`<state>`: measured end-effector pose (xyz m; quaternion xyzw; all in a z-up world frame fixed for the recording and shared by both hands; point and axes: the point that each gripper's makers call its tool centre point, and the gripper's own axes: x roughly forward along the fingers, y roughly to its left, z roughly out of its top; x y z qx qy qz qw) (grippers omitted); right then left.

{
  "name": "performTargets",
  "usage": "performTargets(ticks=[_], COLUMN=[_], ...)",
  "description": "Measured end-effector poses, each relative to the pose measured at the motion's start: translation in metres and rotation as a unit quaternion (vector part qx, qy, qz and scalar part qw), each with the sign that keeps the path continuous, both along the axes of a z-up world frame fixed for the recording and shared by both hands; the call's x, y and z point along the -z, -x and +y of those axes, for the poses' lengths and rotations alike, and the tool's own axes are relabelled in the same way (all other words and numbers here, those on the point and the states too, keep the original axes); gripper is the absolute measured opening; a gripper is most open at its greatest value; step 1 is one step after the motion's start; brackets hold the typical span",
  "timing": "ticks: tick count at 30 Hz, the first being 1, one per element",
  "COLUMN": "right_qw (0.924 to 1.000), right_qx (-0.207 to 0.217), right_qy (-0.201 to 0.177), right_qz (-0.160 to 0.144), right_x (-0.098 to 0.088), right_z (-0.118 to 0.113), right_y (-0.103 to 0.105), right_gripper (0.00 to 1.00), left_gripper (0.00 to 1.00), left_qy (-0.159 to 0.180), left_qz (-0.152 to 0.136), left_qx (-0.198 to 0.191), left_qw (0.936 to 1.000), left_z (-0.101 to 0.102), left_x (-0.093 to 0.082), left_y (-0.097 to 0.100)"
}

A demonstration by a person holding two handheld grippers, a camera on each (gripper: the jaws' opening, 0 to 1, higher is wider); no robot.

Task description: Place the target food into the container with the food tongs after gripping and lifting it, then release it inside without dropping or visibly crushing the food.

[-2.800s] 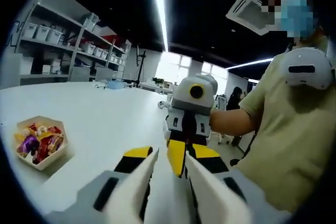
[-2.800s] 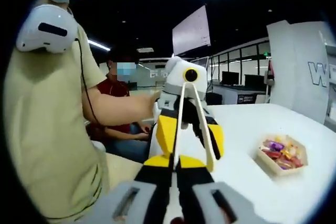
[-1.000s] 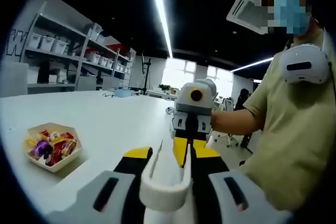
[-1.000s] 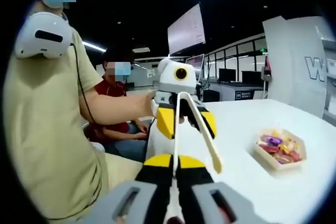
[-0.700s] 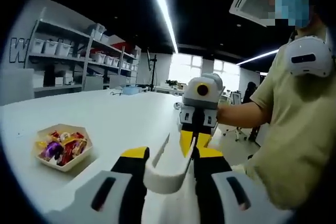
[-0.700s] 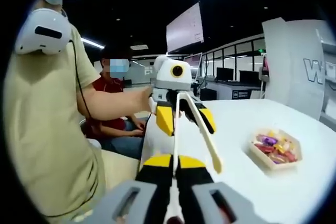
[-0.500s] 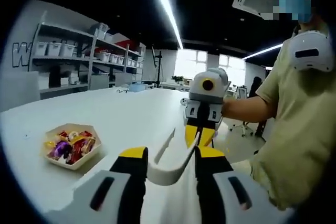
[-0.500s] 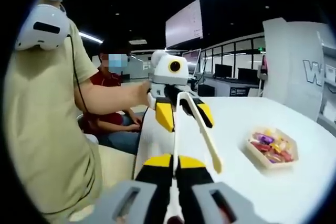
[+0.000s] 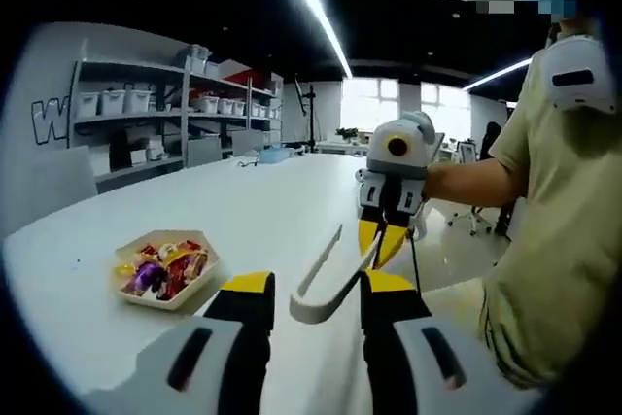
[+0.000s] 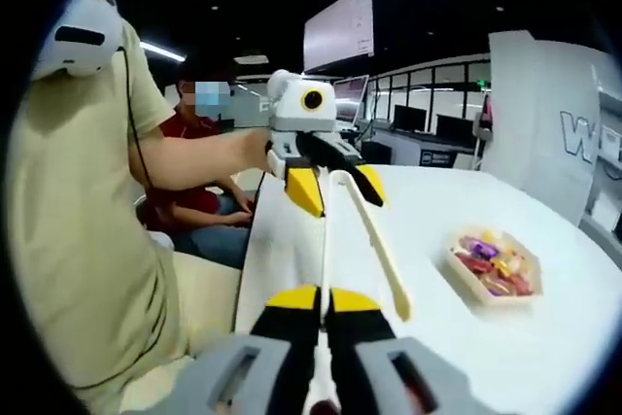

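The right tool is clamped on one arm of the white food tongs, held above the white table. The left tool is wide apart around the tongs' bent end. The container of wrapped candies lies on the table — well apart from both tools.

I see both views lit from overhead: a long ceiling light strip in the left gripper view, blown out to pure white. Windows at the far end clip too. The ceiling reads near black, so contrast is hard. The white table is bright and even, with soft shadows. Strong fisheye bend at the edges curves the shelves. Near fingers look soft, and I get mild blur overall.
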<state>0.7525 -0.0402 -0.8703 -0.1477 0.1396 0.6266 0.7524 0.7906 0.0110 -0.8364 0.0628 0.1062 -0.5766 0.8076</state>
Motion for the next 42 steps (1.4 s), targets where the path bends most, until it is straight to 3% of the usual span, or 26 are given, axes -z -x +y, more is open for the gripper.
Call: performTargets(ticks=[5,11,15,21,27,31,39,42], right_qw=[0.9999,0.9992,0.9984,0.9964,0.9947,0.9933,0.9912,0.9903], right_qx=[0.001,-0.002,0.004,0.003,0.000,-0.002,-0.003,-0.004], right_qy=[0.015,0.039,0.055,0.081,0.099,0.112,0.128,0.134], right_qz=[-0.005,-0.010,-0.013,-0.023,-0.028,-0.030,-0.033,-0.035], right_x=[0.005,0.013,0.017,0.025,0.029,0.033,0.037,0.038], right_z=[-0.001,-0.003,-0.006,-0.007,-0.007,-0.007,-0.006,-0.005], right_y=[-0.001,0.000,-0.002,-0.002,-0.002,-0.002,-0.003,-0.003], right_gripper=[0.00,0.00,0.00,0.00,0.00,0.00,0.00,0.00], left_gripper=[0.32,0.27,0.28,0.29,0.28,0.27,0.26,0.25], left_qy=[-0.027,-0.034,-0.066,-0.124,-0.158,-0.194,-0.215,-0.236], left_qz=[-0.014,-0.016,-0.015,-0.019,-0.017,-0.021,-0.028,-0.032], left_qx=[-0.004,-0.002,0.013,0.021,0.034,0.037,0.050,0.056], left_qw=[0.9995,0.9993,0.9976,0.9919,0.9867,0.9801,0.9750,0.9696], left_z=[0.006,0.009,0.007,0.004,-0.001,-0.002,-0.008,-0.008], left_x=[0.002,0.001,0.011,0.032,0.044,0.054,0.056,0.060], left_y=[0.000,0.001,0.007,0.009,0.010,0.009,0.010,0.010])
